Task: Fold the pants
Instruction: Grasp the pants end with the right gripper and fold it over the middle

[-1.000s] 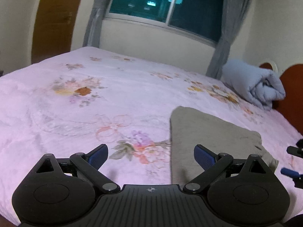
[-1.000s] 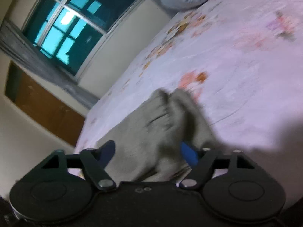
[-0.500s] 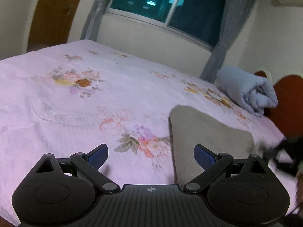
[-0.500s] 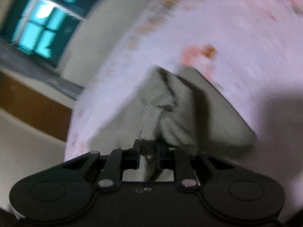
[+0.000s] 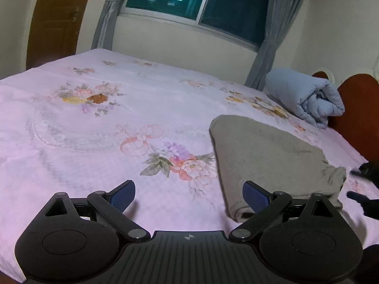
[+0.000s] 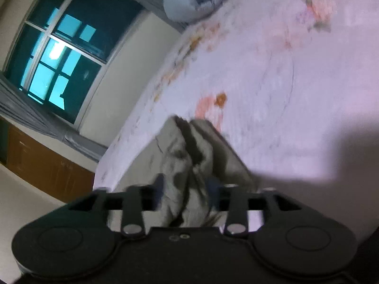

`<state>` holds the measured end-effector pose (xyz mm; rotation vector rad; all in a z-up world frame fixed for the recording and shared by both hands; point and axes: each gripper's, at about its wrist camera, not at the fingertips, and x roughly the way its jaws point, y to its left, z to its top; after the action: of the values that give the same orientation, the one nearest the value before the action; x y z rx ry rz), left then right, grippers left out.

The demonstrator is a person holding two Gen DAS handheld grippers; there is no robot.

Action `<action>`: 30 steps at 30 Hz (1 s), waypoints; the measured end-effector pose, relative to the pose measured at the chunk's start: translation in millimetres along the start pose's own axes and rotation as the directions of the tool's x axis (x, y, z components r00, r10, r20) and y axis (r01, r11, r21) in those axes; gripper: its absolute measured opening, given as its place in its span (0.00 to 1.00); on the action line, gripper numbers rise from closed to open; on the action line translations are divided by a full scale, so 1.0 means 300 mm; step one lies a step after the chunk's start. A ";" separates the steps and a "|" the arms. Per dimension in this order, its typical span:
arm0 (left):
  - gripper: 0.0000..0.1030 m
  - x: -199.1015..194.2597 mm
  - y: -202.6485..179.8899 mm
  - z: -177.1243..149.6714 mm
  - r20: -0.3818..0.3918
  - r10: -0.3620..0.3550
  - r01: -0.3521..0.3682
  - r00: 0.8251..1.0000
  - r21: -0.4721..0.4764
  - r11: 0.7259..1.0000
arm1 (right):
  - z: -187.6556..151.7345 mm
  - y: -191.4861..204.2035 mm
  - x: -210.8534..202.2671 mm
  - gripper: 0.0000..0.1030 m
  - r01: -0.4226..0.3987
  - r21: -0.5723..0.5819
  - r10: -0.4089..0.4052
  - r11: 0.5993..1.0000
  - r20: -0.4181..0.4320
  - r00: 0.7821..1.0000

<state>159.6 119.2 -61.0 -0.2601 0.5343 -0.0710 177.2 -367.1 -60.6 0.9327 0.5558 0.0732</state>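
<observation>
The pants look soft and floppy. The right gripper is opening around a bunched edge; the left gripper is spread, empty. Thick edges grab best.

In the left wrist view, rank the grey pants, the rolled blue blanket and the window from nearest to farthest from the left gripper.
From the left gripper:
1. Grey pants, folded on the bed just ahead to the right.
2. Rolled blue blanket, far right by the headboard.
3. Window, on the back wall beyond the bed.
</observation>
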 end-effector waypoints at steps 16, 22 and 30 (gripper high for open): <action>0.94 0.013 0.040 -0.006 -0.020 0.003 -0.004 1.000 -0.068 0.998 | 0.028 0.200 0.255 0.25 0.046 -0.121 -0.067 0.992 -0.173 0.983; 0.94 0.005 0.009 -0.008 -0.008 -0.039 0.039 0.999 -0.015 0.999 | 0.045 0.472 0.090 0.24 -0.370 -0.278 0.380 0.887 -0.020 0.925; 0.94 0.015 -0.153 -0.033 -0.070 -0.066 0.081 0.995 0.238 0.968 | 0.040 0.152 0.244 0.24 -0.015 -0.003 0.015 1.000 -0.080 0.997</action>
<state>158.3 72.1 -59.5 -0.0405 0.5713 -0.2154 253.7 -326.8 -50.4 0.9333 0.6227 0.1255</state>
